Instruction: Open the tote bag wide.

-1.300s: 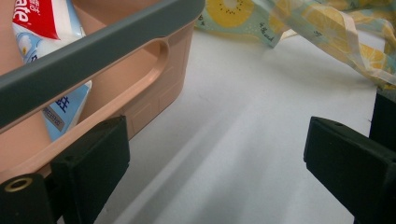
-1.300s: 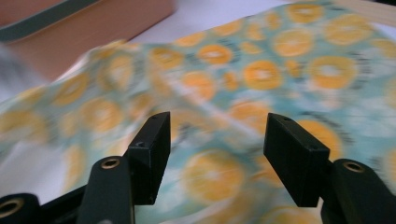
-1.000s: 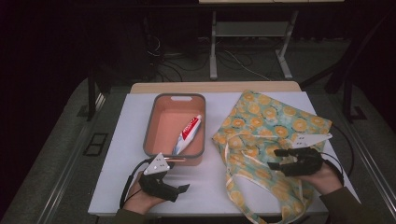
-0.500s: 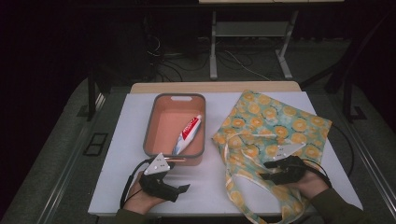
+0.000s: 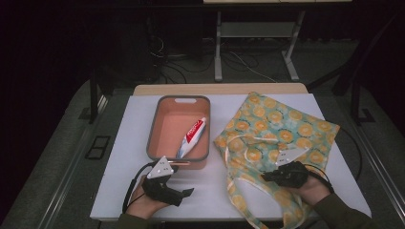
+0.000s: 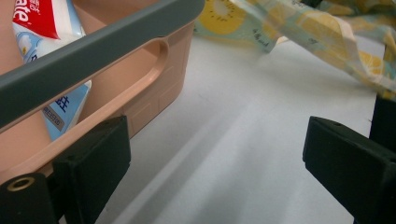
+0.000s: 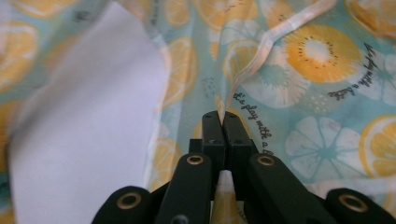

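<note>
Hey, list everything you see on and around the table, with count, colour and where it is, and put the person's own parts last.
Bin: one, salmon pink with a grey rim, left of centre on the board.
Toothpaste tube: one, white with red and blue, lying inside the bin.
Fabric bag: one, pale teal with yellow citrus slices, right half of the board, straps trailing to the near edge.
Board: one, white, covering the tabletop.
Metal frame: one, grey, on the floor beyond the table.
Left tongs: one, black, open, just in front of the bin.
Right tongs: one, black, shut on a strap of the fabric bag.
Hands: two, at the near edge, one holding each set of tongs.
</note>
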